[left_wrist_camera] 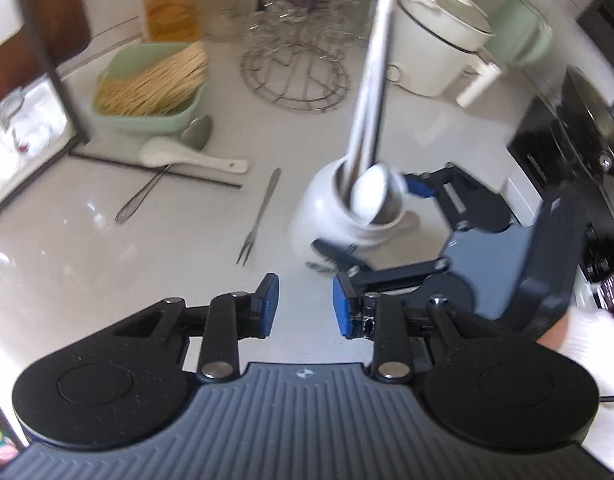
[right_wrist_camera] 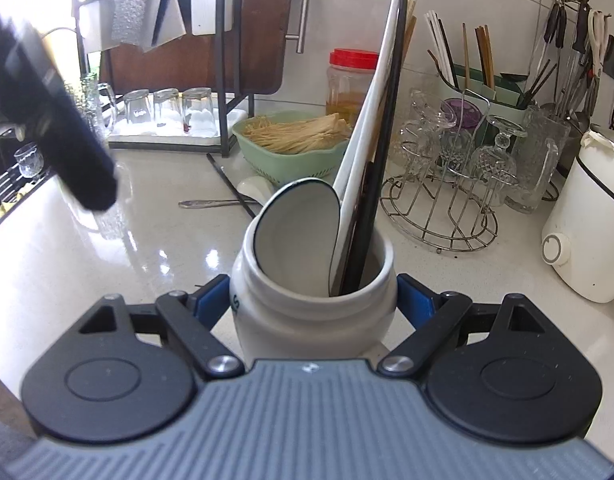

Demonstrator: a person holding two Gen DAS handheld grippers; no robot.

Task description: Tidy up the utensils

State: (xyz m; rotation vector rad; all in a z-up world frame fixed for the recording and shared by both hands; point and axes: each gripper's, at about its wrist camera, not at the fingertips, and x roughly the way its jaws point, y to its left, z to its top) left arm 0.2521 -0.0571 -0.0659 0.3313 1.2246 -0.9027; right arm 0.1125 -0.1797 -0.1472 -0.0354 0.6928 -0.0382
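Two hand-held grippers: the right hand-held gripper [right_wrist_camera: 313,304] clamps the white jar [right_wrist_camera: 307,312] of utensils, the left hand-held gripper [left_wrist_camera: 305,306] hangs open and empty above the bench [left_wrist_camera: 87,256]

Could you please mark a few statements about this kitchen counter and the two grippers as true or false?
1. The right gripper clamps the white jar. True.
2. The left gripper holds the small fork. False: its jaws are empty and the fork lies on the counter.
3. A white ceramic spoon lies on the counter beside the green basket. True.
4. The white jar is empty. False: a white spoon and chopsticks stand in it.
5. The plastic container has a blue lid. False: its lid is red.
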